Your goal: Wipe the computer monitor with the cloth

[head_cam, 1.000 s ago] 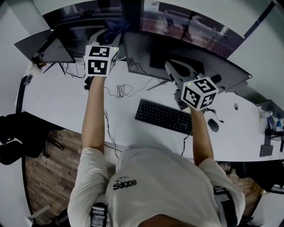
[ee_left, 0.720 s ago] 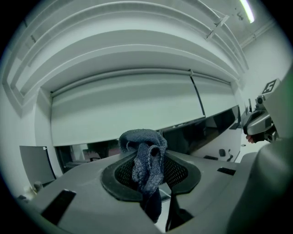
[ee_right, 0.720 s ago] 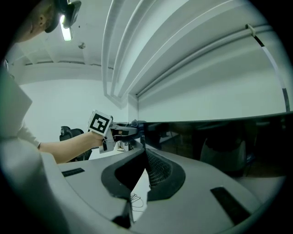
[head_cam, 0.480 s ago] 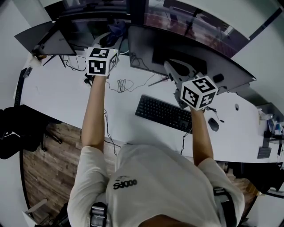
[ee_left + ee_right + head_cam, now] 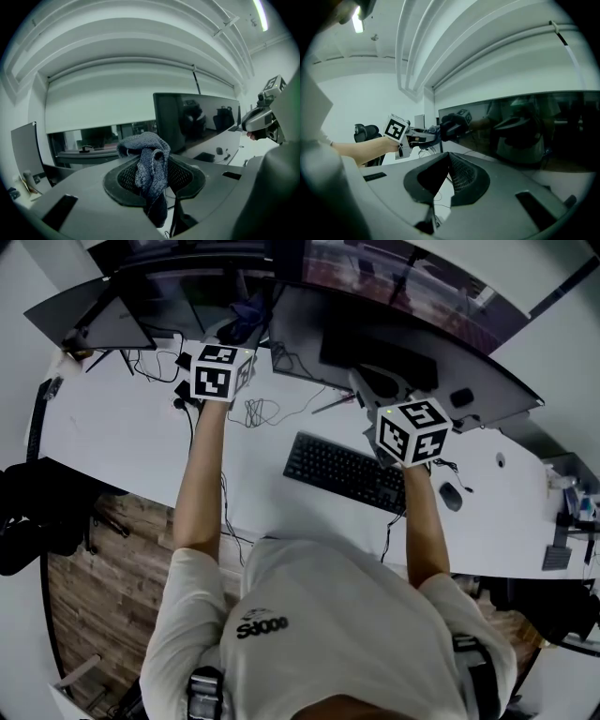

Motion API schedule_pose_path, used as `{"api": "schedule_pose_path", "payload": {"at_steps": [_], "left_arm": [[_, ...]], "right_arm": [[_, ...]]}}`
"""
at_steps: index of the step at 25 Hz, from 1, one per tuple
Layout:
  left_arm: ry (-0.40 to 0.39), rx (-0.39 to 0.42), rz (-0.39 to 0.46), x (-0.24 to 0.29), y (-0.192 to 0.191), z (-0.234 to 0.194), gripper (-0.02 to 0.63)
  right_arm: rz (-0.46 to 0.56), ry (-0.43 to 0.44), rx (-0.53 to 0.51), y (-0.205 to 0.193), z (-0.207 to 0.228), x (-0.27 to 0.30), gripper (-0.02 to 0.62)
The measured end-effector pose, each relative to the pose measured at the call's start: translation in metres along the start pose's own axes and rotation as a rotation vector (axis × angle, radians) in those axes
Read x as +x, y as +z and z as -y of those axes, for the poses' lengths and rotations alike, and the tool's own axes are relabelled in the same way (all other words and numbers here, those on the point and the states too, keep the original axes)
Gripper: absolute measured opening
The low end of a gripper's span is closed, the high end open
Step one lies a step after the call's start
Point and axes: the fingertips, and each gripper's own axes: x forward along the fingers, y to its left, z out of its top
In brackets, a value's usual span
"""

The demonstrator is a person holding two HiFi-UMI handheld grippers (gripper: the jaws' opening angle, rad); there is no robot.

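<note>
Left gripper view shows the left gripper (image 5: pixel 152 164) pinching a bunched blue-grey knit cloth (image 5: pixel 146 147) between its mesh pads. The cloth bulges above the jaw tips and hangs down between them, so its long axis runs roughly up and down. Ahead and to the right of this gripper stands the dark monitor (image 5: pixel 194 119), upright, its screen facing the person. Its long side runs across the back of the white desk (image 5: pixel 122 442). Cloth and screen are apart.

In the right gripper view the right gripper (image 5: pixel 447 157) has its jaws pressed together at the tips with nothing between them. The monitor's glossy screen fills the space ahead and to its right, and the left gripper shows off to its left.

In the head view, loose cables (image 5: pixel 261 412) lie on the desk just beside the left gripper. A black keyboard (image 5: pixel 342 472) sits near the right gripper, with a mouse (image 5: pixel 451 497) to that gripper's right.
</note>
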Motion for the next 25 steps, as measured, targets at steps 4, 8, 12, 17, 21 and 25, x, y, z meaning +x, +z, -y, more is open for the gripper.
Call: {"api": "schedule_pose_path", "payload": {"at_steps": [4, 8, 12, 17, 21, 25], "left_arm": [[-0.011, -0.016, -0.049, 0.009, -0.026, 0.005, 0.13], [-0.022, -0.027, -0.113, 0.02, -0.06, 0.011, 0.13], [-0.037, -0.061, -0.171, 0.032, -0.097, 0.014, 0.13], [-0.063, -0.072, -0.258, 0.049, -0.144, 0.024, 0.13], [-0.082, -0.118, -0.311, 0.06, -0.178, 0.027, 0.13], [-0.068, -0.144, -0.352, 0.069, -0.207, 0.029, 0.13]], "right_arm": [[-0.01, -0.018, 0.001, -0.01, 0.006, 0.004, 0.005], [-0.005, 0.012, 0.074, -0.019, 0.011, 0.007, 0.005], [-0.042, 0.017, 0.089, -0.035, 0.015, 0.012, 0.005], [-0.084, 0.003, 0.125, -0.06, 0.027, 0.013, 0.005], [-0.098, -0.009, 0.14, -0.071, 0.033, 0.016, 0.005], [-0.117, -0.01, 0.124, -0.082, 0.035, 0.018, 0.005]]}}
